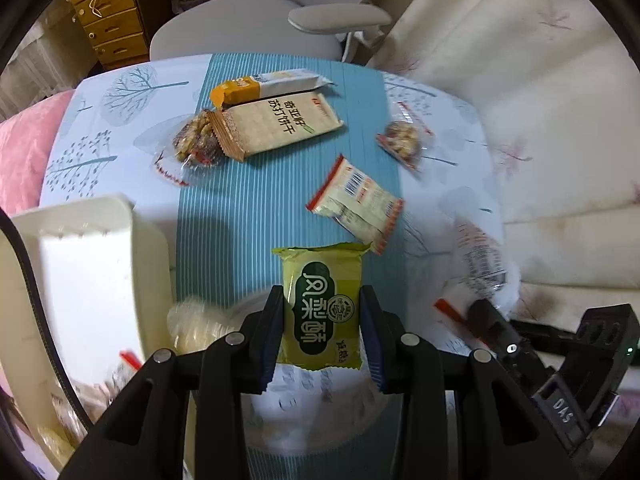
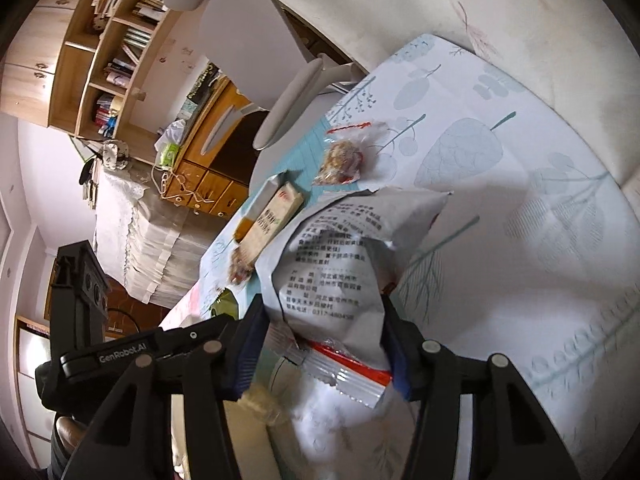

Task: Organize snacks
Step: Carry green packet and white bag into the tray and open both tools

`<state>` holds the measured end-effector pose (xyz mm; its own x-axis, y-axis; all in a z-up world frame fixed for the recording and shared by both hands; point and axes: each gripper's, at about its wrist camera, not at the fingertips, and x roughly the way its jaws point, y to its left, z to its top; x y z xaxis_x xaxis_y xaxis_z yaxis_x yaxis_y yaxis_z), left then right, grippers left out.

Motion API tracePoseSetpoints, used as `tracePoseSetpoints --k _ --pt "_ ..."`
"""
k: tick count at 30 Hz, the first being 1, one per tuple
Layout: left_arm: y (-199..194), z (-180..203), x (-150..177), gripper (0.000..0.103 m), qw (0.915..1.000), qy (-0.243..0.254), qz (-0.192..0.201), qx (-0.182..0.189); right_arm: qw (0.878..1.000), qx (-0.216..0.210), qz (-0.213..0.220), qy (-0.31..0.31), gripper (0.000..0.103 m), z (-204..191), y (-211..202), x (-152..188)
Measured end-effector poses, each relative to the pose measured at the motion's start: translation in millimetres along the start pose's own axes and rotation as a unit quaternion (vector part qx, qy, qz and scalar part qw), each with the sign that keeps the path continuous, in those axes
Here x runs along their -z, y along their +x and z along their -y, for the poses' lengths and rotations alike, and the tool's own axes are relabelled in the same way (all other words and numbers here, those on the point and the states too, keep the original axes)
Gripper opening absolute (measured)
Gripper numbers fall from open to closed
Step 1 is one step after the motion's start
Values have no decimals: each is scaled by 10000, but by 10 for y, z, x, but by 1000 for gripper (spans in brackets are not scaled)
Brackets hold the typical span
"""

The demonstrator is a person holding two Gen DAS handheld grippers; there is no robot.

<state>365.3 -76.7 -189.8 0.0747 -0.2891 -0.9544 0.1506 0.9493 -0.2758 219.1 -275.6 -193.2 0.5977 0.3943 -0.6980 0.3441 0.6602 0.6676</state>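
My left gripper [image 1: 322,334] is shut on a green pineapple-cake packet [image 1: 322,300] and holds it above the blue-striped tablecloth [image 1: 256,208]. My right gripper [image 2: 324,344] is shut on a silver snack bag with printed text [image 2: 340,264], lifted and tilted over the table; this bag also shows blurred in the left wrist view [image 1: 480,256]. On the cloth lie a beige cracker pack [image 1: 280,124], an orange-white bar [image 1: 268,86], a white-red packet [image 1: 356,204] and two clear nut packets [image 1: 196,144] [image 1: 404,140].
A white bin [image 1: 88,264] stands at the left of the table, with a clear-wrapped snack [image 1: 196,324] beside it. A grey chair [image 1: 248,24] stands behind the table, a white sofa [image 1: 520,80] to the right and a wooden drawer unit [image 1: 108,16] at the back.
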Motion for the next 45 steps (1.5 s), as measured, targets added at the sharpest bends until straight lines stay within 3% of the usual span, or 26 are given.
tracePoseSetpoints --k 12,27,36,45 --pt "-753 -215 891 35 9983 8 373 443 9978 -48 -305 -594 53 -434 -479 734" --pt "-1484 -1311 1892 35 9920 -124 1042 702 9849 155 -556 -1633 53 -1330 -543 1583" --pt "-1831 -2042 2136 35 9849 -339 1526 737 9706 313 -626 -2301 54 -1982 -419 2131" --pt "-1963 -2410 2139 35 9804 -205 1757 866 9441 481 -639 -3199 54 -2529 -224 2634"
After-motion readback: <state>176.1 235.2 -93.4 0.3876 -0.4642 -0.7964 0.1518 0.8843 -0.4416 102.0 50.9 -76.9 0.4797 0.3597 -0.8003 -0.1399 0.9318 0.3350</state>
